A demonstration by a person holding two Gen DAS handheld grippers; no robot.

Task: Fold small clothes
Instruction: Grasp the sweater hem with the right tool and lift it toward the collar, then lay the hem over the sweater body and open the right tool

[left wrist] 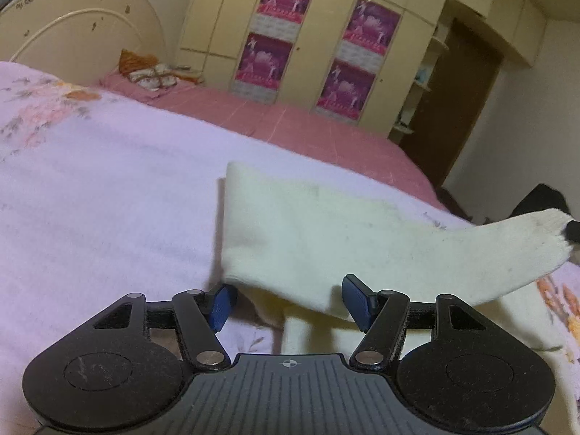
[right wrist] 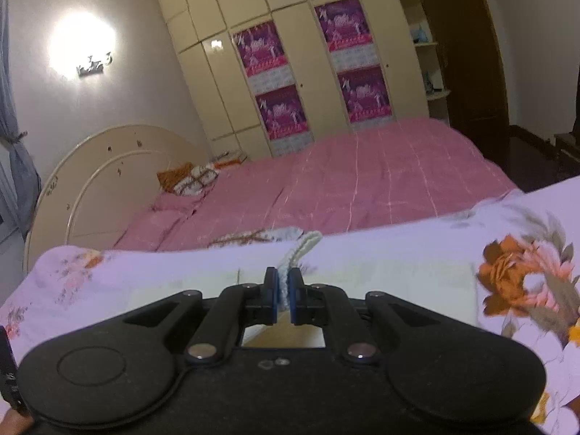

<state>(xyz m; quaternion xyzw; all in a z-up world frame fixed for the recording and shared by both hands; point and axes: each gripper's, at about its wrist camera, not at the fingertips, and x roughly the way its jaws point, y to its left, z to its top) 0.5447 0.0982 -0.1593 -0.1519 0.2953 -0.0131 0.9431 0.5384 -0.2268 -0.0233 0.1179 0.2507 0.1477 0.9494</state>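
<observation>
A cream white sock [left wrist: 326,232] lies on a pale lilac floral blanket [left wrist: 108,199]. Its cuff end is toward the left and its toe end is lifted at the far right of the left wrist view. My left gripper [left wrist: 286,299] is open, its blue pads on either side of the sock's near edge, which lies between the jaws. In the right wrist view my right gripper [right wrist: 284,291] is shut on the sock's knitted toe end [right wrist: 302,250], which sticks up between the pads. The rest of the sock [right wrist: 362,275] lies flat beyond it.
The blanket [right wrist: 435,253] lies over a bed with a pink checked cover [right wrist: 362,177]. A cream headboard [right wrist: 108,166] and patterned pillows [right wrist: 192,179] stand at the bed's far end. A cream wardrobe with purple posters [right wrist: 275,83] lines the wall. A dark doorway [left wrist: 453,101] is at right.
</observation>
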